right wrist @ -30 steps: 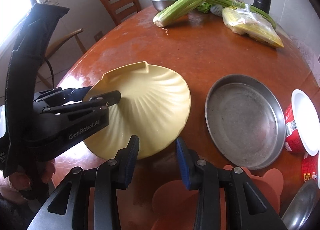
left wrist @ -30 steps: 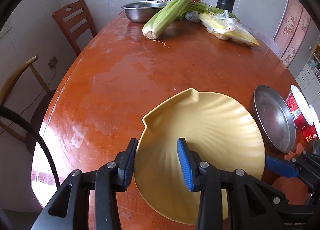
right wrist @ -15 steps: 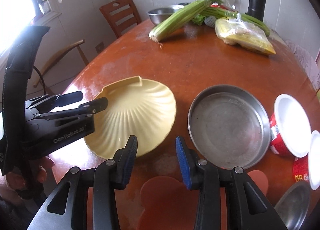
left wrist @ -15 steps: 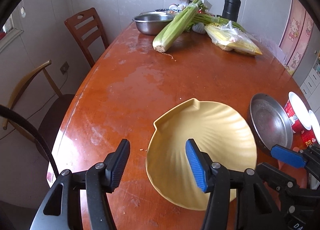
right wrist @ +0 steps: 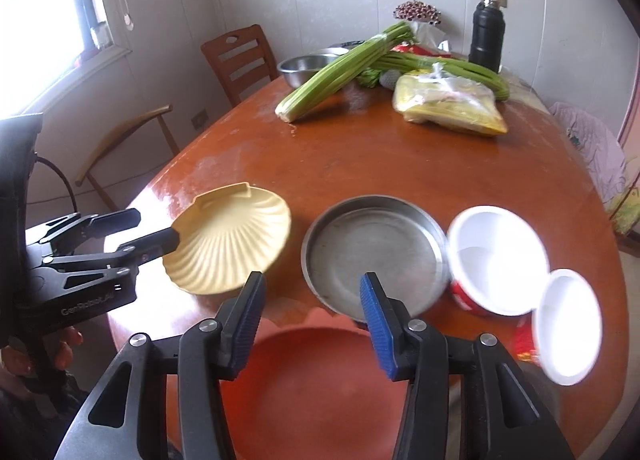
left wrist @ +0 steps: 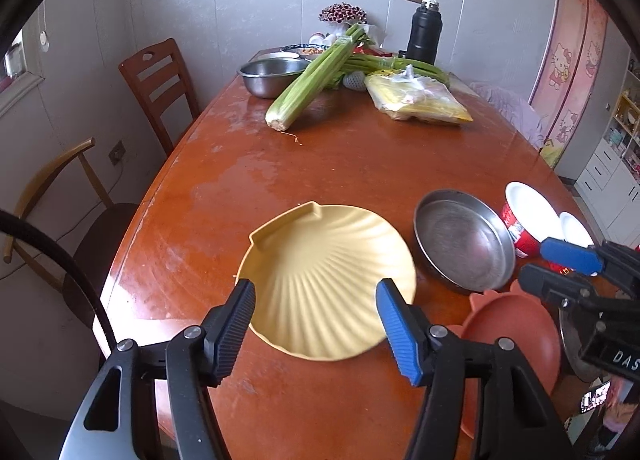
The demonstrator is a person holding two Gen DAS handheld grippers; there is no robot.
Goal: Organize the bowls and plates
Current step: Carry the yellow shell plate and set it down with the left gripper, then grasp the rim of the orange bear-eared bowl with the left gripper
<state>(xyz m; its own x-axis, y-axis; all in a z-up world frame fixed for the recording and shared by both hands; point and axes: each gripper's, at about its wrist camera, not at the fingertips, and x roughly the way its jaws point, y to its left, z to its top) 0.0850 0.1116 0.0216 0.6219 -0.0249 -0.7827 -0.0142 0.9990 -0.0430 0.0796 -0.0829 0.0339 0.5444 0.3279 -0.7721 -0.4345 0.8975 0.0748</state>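
Note:
A yellow shell-shaped plate (left wrist: 328, 260) (right wrist: 236, 236) lies flat on the brown table. My left gripper (left wrist: 314, 312) (right wrist: 154, 226) hovers over its near rim. Its jaws are opening, and the pads stand clear of the plate. Beside the plate on the right sits a round steel pan (left wrist: 464, 240) (right wrist: 372, 252). An orange plate (left wrist: 512, 332) (right wrist: 312, 388) lies nearer, under my right gripper (right wrist: 312, 300) (left wrist: 548, 266). That gripper's jaws are opening with nothing between them. Two red bowls, white inside, (right wrist: 496, 256) (left wrist: 528, 212) stand right of the pan.
At the far end lie celery stalks (left wrist: 312, 80), a steel bowl (left wrist: 272, 74), a yellow bag (left wrist: 416, 100) and a black flask (left wrist: 424, 32). Two chairs (left wrist: 156, 88) stand along the table's left edge (left wrist: 132, 236). A hand (right wrist: 64, 348) grips the left tool.
The left gripper let go of the yellow plate's rim, opened and drew back upward. The plate now rests on the table. The right gripper also rose and opened.

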